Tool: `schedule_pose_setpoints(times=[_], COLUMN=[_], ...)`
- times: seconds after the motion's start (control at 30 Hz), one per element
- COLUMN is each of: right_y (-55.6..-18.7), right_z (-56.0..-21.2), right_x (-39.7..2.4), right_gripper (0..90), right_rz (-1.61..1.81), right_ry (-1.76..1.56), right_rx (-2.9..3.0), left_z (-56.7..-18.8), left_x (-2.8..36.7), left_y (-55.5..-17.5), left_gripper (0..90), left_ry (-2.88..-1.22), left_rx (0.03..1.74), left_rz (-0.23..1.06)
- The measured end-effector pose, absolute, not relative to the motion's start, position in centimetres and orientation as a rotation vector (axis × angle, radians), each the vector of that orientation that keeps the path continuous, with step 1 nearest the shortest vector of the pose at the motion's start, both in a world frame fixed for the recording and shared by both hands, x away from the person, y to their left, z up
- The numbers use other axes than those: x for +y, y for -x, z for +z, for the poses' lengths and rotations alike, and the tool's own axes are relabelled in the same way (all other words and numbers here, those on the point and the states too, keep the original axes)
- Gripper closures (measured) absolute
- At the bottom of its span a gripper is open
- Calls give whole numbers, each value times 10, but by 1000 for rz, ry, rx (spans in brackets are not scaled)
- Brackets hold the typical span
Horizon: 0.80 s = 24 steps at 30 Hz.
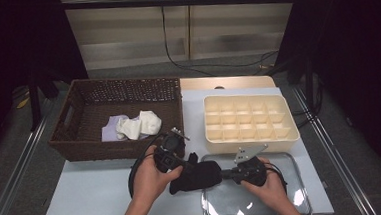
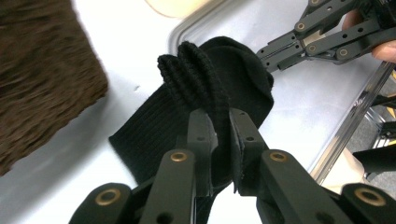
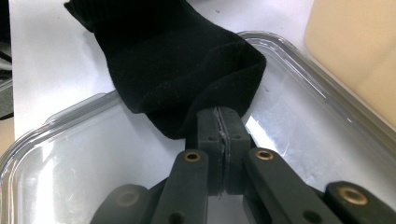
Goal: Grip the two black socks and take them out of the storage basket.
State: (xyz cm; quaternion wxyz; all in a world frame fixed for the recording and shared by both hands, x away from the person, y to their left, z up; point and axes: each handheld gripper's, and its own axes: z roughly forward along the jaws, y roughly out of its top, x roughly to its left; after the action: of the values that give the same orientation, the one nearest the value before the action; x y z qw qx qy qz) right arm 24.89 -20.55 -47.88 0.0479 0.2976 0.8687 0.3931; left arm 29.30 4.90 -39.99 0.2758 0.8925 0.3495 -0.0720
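High view: 2 hands low at the table's (image 1: 94, 198) near edge, left tongs (image 1: 189, 163) and right tongs (image 1: 223, 174) facing, each clamping the sock (image 1: 197, 177) at the tray's (image 1: 289, 201) left rim. Left gripper view: jaws pinch its ribbed cuff. Right gripper view: jaws pinch its edge over the tray

Basket (image 1: 80, 144) and organizer (image 1: 250, 139) wall the tray's (image 1: 294, 201) far side.

A recording lab: black curtains (image 1: 360, 52), metal floor rails (image 1: 12, 173) and trailing cables (image 1: 216, 65).

Black ribbed sock (image 1: 195, 176), bunched, over tray edge (image 1: 204, 199)
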Motion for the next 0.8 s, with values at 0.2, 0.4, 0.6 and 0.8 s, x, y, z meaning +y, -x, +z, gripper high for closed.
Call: schedule_pose_setpoints(times=[0.2, 0.4, 0.6, 0.8], right_y=[-248, -248, -247, -248], right_z=[-479, -479, -479, -479], right_x=[-205, -206, -206, -207], right_gripper=[876, 869, 863, 864], right_rz=[1193, 1199, 1198, 1208], right_ry=[-907, -899, -903, -900], right_rx=[2647, 2647, 2647, 2647], left_z=[-410, -422, -422, -414], left_x=[31, 20, 26, 46], left_y=[-295, -293, -290, -287], left_gripper=[805, 797, 708, 578], left_ry=[-2442, -2484, -2443, -2363], left_rx=[944, 915, 912, 955], left_rz=[-161, -173, -184, -181])
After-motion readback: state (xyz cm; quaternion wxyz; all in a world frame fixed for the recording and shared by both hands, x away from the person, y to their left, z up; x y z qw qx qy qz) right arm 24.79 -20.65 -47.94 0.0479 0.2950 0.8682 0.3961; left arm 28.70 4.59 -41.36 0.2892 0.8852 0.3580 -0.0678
